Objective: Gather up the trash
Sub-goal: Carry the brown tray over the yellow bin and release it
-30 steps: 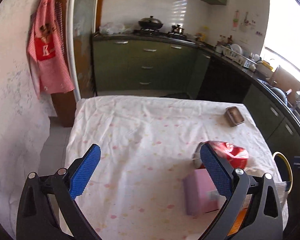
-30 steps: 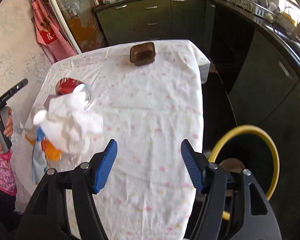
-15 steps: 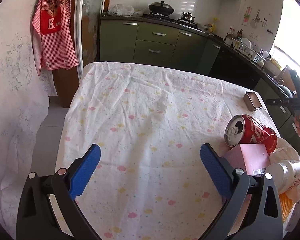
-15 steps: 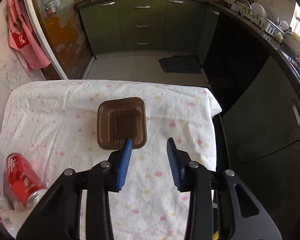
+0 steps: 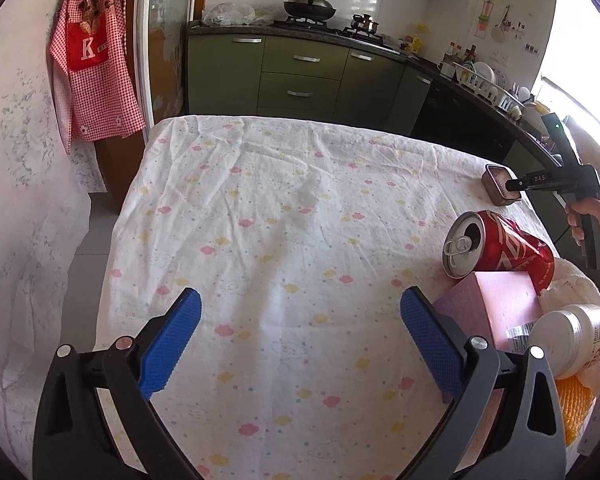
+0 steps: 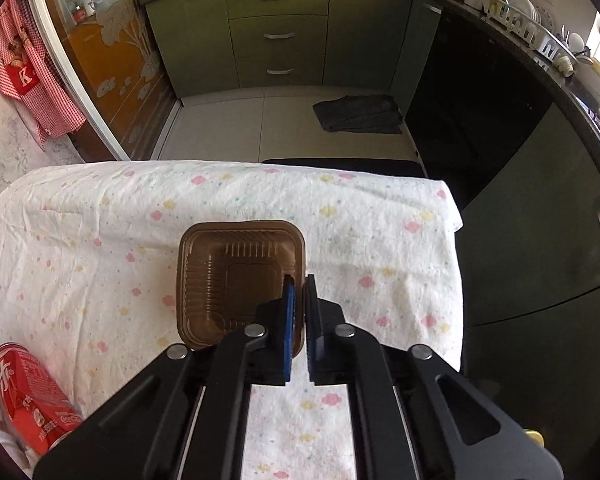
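Where the right tool (image 6: 299, 286) reaches down over the desk (image 6: 380, 216), its blue pads have just been closing and now stand pinched together on the right-hand wall of a small brown plastic tray (image 6: 236, 280), one pad inside the tray and one outside it. The tray is square with rounded corners, thin and half see-through, with fine ribs pressed into its walls and a flat raised square in its floor; it holds nothing. It sits on the far right part of the desk, near the edge that faces the green cabinets (image 6: 276, 32). In the left wrist view the same tray (image 5: 500, 190) shows as a small brown box at the far right edge, with the black right tool (image 5: 514, 185) at it and the hand (image 5: 590, 216) on its handle.

The left tool (image 5: 298, 336) hangs over the near middle of the desk with its jaws spread wide and nothing between them. To its right lies the rest of the trash: a red drink can (image 5: 496, 250) on its side with its opened top turned this way, a pink box (image 5: 496, 312) just in front of the can, a white plastic bottle (image 5: 568, 340) lying against the box, crumpled white paper (image 5: 572, 284) behind, and something orange (image 5: 576, 404) beneath the bottle. The desk wears a white cloth (image 5: 280, 220) printed with little pink and yellow clouds.
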The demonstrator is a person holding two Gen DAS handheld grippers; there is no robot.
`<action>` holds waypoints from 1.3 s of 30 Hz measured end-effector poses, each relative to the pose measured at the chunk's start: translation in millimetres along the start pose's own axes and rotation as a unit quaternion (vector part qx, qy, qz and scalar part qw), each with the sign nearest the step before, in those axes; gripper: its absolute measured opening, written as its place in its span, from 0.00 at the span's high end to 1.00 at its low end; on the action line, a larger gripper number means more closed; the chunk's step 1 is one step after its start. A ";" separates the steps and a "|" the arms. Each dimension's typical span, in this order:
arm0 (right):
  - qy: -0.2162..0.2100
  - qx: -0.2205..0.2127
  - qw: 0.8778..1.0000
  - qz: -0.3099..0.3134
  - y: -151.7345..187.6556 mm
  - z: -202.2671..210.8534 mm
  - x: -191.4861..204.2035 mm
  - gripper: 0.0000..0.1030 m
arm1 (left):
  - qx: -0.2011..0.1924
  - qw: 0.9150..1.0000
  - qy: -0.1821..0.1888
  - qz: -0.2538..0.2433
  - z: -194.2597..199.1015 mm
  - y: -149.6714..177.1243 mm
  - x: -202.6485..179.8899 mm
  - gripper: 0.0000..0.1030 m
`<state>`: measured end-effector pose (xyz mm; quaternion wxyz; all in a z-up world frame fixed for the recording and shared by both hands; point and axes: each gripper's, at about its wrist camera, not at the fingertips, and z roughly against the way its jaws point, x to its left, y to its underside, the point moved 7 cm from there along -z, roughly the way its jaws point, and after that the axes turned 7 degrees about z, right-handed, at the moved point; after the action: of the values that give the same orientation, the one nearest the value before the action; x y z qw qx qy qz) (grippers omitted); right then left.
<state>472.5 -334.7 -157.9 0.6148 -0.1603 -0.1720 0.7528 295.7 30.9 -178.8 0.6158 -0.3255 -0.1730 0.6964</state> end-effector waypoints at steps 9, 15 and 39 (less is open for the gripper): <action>-0.022 -0.040 0.998 -0.040 47.1 90.6 -16.9 0.96 | -0.007 1.000 -0.006 -0.004 2.9 -0.4 -0.7 0.05; -0.019 -0.066 0.995 -0.067 118.5 163.2 -40.9 0.96 | -0.012 1.000 0.001 -0.005 6.7 -0.4 -2.7 0.05; 0.035 0.031 0.958 -0.283 345.2 124.9 -203.3 0.91 | -0.020 1.000 0.004 -0.015 6.6 0.4 -8.2 0.05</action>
<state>154.7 -605.6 -198.2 0.8131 -0.1120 -0.1653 0.5468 291.3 23.9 -172.3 0.6205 -0.3377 -0.1894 0.6820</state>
